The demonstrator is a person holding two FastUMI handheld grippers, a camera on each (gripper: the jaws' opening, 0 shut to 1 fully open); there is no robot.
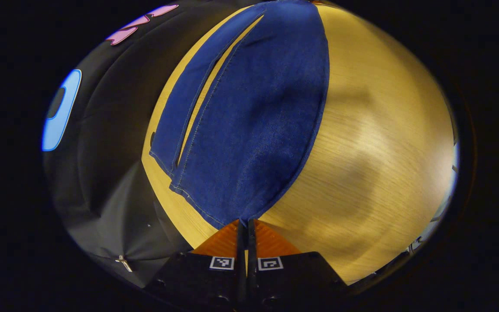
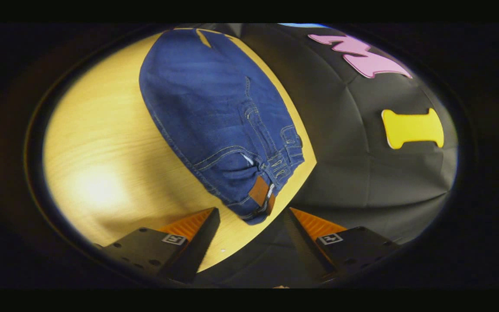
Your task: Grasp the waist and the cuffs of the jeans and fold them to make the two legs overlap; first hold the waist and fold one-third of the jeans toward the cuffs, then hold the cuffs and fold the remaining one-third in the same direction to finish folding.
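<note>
Left claw pinched tight on the cuff corner of the jeans, legs lying flat on the wood surface; right claw spread wide, fingers either side of the waist end, not touching it.

A recording booth, not a home.
Black cloth wall hangs in creased folds right behind a pale wood-grain table, hard light pooling on the tabletop; jeans lie flat as the lone prop.
</note>
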